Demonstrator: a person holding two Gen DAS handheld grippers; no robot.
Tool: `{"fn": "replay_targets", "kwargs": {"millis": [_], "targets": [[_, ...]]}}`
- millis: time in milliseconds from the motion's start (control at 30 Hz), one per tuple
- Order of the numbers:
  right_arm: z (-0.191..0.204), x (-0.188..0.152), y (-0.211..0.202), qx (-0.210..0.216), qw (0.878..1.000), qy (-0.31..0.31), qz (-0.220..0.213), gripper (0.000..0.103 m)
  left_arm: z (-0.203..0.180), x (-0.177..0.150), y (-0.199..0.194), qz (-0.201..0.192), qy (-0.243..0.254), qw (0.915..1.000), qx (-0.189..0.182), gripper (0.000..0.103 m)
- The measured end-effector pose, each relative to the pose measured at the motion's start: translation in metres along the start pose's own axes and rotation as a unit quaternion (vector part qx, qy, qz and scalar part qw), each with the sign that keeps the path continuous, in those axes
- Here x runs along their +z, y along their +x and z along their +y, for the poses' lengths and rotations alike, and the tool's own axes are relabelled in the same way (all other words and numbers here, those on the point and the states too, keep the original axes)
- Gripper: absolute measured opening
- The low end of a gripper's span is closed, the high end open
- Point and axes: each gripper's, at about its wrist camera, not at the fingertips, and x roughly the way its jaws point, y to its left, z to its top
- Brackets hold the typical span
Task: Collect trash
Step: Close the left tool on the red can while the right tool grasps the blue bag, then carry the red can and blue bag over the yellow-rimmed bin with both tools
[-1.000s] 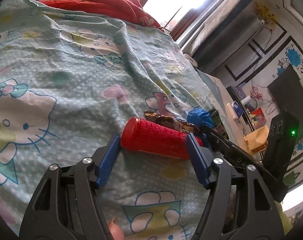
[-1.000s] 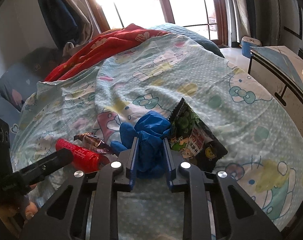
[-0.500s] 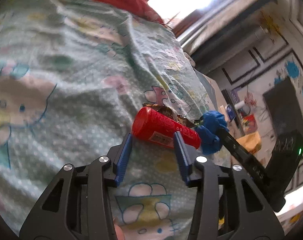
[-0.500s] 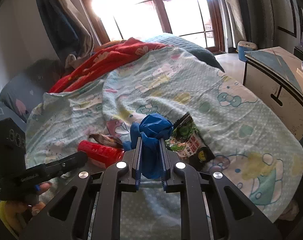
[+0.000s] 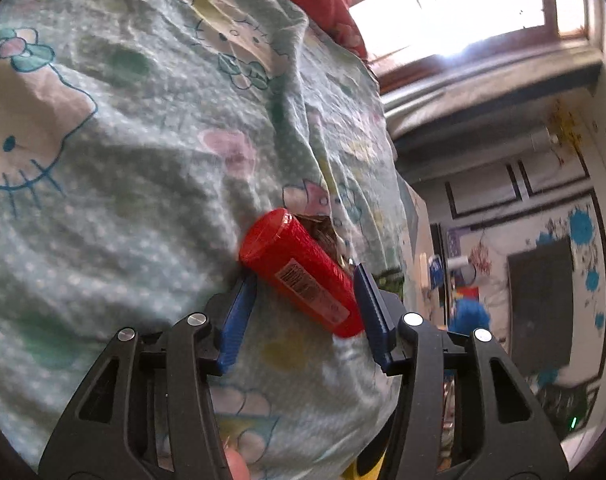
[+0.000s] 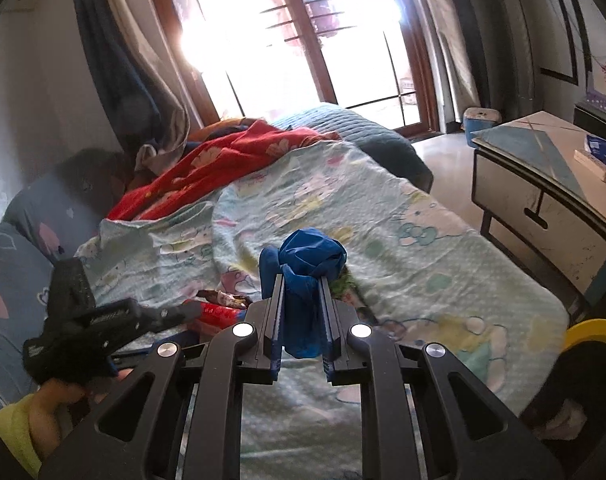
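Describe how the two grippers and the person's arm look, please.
Both the left gripper and the right gripper have black plastic frames with triangular cut-outs, round silver screws and flat blue ribbed pads on the fingers. The person's hand shows bare skin below a yellow sleeve.

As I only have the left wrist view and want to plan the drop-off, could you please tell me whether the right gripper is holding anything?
Observer: Yes, the right gripper is shut on a crumpled blue wad, which sticks out above its fingertips.
Operator: Thank you. Is any other trash lying near it on the bed?
Observer: A green snack wrapper lies on the blanket, just behind the wad.
Operator: And is there a bin in sight?
Observer: A yellow rim, possibly a bin, shows at the lower right of the right wrist view, past the bed's edge.
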Motion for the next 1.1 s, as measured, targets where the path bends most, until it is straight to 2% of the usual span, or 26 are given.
{"fn": "replay_targets", "kwargs": {"millis": [167, 200, 233, 300, 400, 500, 633, 867, 1100], "targets": [[-0.016, -0.003, -0.017, -0.009, 1.000, 0.016, -0.011, 0.015, 0.000, 0.010, 0.009, -0.021, -0.033, 0.9992, 0.012, 0.041], [-0.020, -0.004, -0.020, -0.012, 1.000, 0.019, -0.013, 0.015, -0.002, 0.012, 0.010, -0.029, -0.035, 0.9989, 0.016, 0.039], [-0.023, -0.005, -0.022, -0.013, 1.000, 0.022, -0.015, 0.015, -0.003, 0.014, 0.011, -0.032, -0.033, 0.9987, 0.022, 0.031], [-0.029, -0.006, -0.029, -0.019, 0.999, 0.027, -0.018, 0.015, -0.006, 0.013, 0.015, -0.034, -0.022, 0.9987, 0.030, 0.030], [-0.038, -0.007, -0.038, -0.029, 0.999, 0.031, -0.026, 0.015, -0.013, 0.010, 0.012, -0.035, 0.006, 0.9988, 0.034, 0.030], [-0.046, -0.008, -0.047, -0.039, 0.998, 0.037, -0.035, 0.015, -0.023, 0.006, 0.008, -0.033, 0.029, 0.9987, 0.026, 0.029], [-0.060, -0.009, -0.060, -0.053, 0.997, 0.045, -0.046, 0.015, -0.048, -0.005, -0.005, -0.041, 0.084, 0.9956, 0.011, 0.028], [-0.082, -0.012, -0.080, -0.077, 0.993, 0.064, -0.058, 0.015, -0.095, -0.030, -0.021, -0.045, 0.168, 0.9846, -0.015, 0.028], [-0.098, -0.009, -0.104, -0.098, 0.989, 0.074, -0.079, 0.015, -0.130, -0.059, -0.022, -0.032, 0.220, 0.9738, -0.048, 0.028]]}}
